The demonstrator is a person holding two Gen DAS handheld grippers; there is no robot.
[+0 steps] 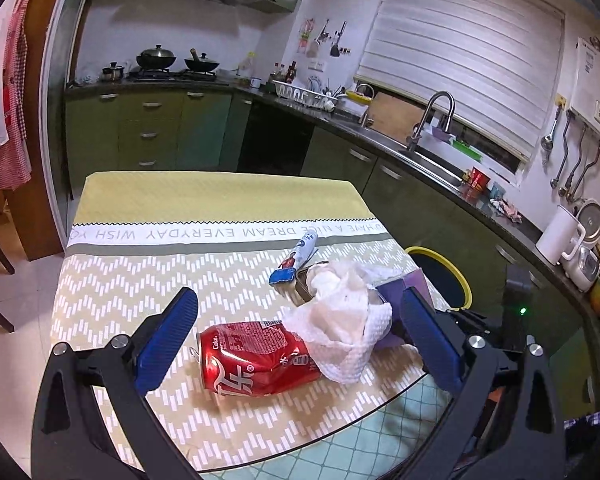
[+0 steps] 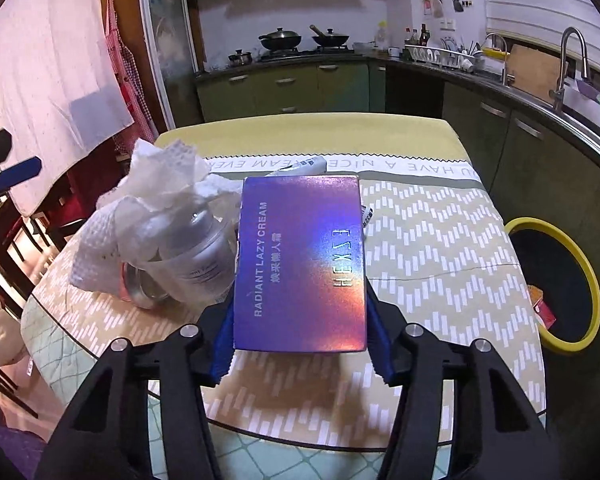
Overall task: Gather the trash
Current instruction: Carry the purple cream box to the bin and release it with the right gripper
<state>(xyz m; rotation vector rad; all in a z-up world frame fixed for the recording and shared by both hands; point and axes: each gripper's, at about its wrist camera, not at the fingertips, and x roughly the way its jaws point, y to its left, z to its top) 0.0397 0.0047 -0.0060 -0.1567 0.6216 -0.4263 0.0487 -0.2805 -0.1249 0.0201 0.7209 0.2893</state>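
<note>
Right gripper (image 2: 300,344), fingers clamped on the iridescent purple cardboard cream box (image 2: 302,264) above the bench beside the yellow-rimmed black bin (image 2: 556,284): carry level over the bin before releasing; left gripper (image 1: 296,340), fingers apart, near the crushed red cola can (image 1: 256,356).

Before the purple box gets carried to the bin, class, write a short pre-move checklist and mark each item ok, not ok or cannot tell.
1. Right gripper closed on the purple box from both sides: ok.
2. Box lifted off the table: cannot tell.
3. Yellow-rimmed bin open and beside the table: ok.
4. Plastic cup and paper towel apart from the box: cannot tell, they sit very close.
5. Left gripper open, holding nothing: ok.
6. Red can collected: not ok, it lies on the table.
</note>
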